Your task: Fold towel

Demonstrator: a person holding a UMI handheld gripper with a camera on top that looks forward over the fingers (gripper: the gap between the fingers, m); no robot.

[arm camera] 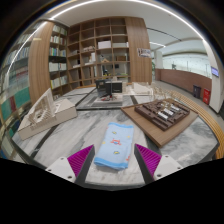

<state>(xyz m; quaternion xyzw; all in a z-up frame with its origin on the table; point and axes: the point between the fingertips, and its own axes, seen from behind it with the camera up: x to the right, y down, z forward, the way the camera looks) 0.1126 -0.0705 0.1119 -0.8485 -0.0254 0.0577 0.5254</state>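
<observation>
Towel sitting flat on the marble table, light blue, already looking like a narrow folded strip, just ahead of and between the two fingers. Gripper spread wide, pink pads out to either side, holding nothing. Probably at the approach stage, lining up for a corner or edge grab.

Tips for doing this bit right, just my take:
- Aim for one near corner or the near short edge, not the middle of the cloth. Grabbing the middle probably bunches it.
- Come in low and nearly flat to the table so one finger can slide under the edge.
- Pinch only the layer(s) meant to move; can't tell how many layers are stacked there.
- Lift just enough to clear, then carry over toward the far edge and lay down lined up.

Wooden tray off to the right, well apart from the towel, so shouldn't get in the way. Bookshelves way beyond.
</observation>
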